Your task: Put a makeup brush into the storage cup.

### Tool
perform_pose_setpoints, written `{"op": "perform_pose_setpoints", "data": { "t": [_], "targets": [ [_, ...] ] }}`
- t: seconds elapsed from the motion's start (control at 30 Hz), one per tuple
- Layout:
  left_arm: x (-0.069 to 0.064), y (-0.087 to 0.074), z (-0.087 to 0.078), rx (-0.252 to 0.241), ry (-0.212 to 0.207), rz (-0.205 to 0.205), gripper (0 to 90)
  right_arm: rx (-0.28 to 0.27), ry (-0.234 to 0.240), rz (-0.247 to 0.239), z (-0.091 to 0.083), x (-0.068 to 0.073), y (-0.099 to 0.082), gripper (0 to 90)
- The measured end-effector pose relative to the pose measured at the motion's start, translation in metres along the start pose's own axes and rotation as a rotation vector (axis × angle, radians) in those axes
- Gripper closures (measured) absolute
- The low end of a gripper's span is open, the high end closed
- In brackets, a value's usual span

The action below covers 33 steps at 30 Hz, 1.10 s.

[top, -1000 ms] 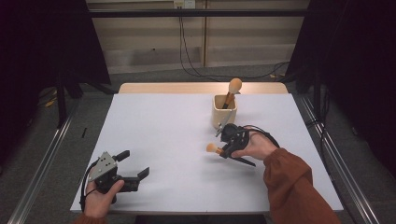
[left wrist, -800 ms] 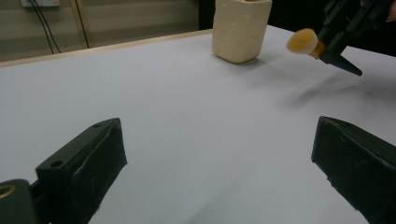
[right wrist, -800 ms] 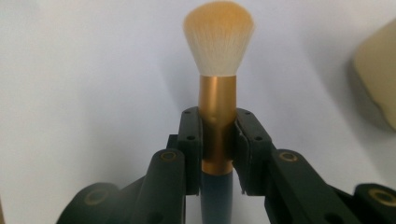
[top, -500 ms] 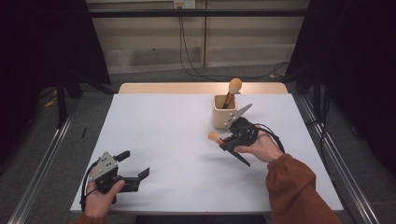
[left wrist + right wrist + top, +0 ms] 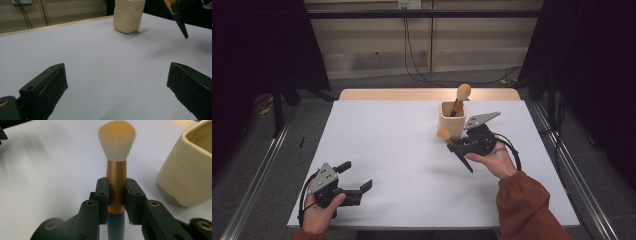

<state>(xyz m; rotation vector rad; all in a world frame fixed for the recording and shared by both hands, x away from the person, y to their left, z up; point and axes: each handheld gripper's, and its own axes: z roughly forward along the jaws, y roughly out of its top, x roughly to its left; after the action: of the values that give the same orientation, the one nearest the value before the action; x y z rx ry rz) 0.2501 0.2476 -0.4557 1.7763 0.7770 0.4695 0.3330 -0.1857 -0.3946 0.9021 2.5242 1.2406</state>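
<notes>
My right gripper [image 5: 453,144] [image 5: 116,192] is shut on a makeup brush [image 5: 117,157] at its gold ferrule. The orange-white bristles [image 5: 443,133] point toward the far left and the dark handle [image 5: 463,161] slopes down toward the near side, clear of the table. A cream square cup [image 5: 453,118] [image 5: 188,167] [image 5: 128,15] stands just behind the held brush, with another brush [image 5: 460,96] leaning in it. My left gripper [image 5: 354,180] [image 5: 120,87] rests near the table's front left, jaws wide open with nothing between them.
The white table [image 5: 402,150] has a wooden strip [image 5: 427,94] along its far edge. Metal rails [image 5: 257,175] run along both sides on the floor. Cables [image 5: 412,50] hang on the far wall.
My right hand has lifted the brush off the table and carried it toward the cup, bristles now close to the cup's front. The left hand has stayed put.
</notes>
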Motion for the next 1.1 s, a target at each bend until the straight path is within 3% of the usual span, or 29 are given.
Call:
{"op": "perform_pose_setpoints", "data": {
  "t": [0.67, 0.93, 1.1],
  "targets": [
    [-0.002, 0.001, -0.001, -0.015, 0.003, 0.003, 2.7, -0.286, -0.065, 0.056, -0.009, -0.002, -0.015, 74.3],
    [-0.001, 0.001, -0.001, -0.016, 0.001, 0.002, 2.7, -0.363, -0.079, 0.109, -0.011, -0.004, -0.016, 74.3],
    [-0.001, 0.001, -0.002, -0.022, 0.004, 0.003, 2.7, -0.413, -0.079, 0.108, -0.011, -0.002, -0.011, 74.3]
  ]
}}
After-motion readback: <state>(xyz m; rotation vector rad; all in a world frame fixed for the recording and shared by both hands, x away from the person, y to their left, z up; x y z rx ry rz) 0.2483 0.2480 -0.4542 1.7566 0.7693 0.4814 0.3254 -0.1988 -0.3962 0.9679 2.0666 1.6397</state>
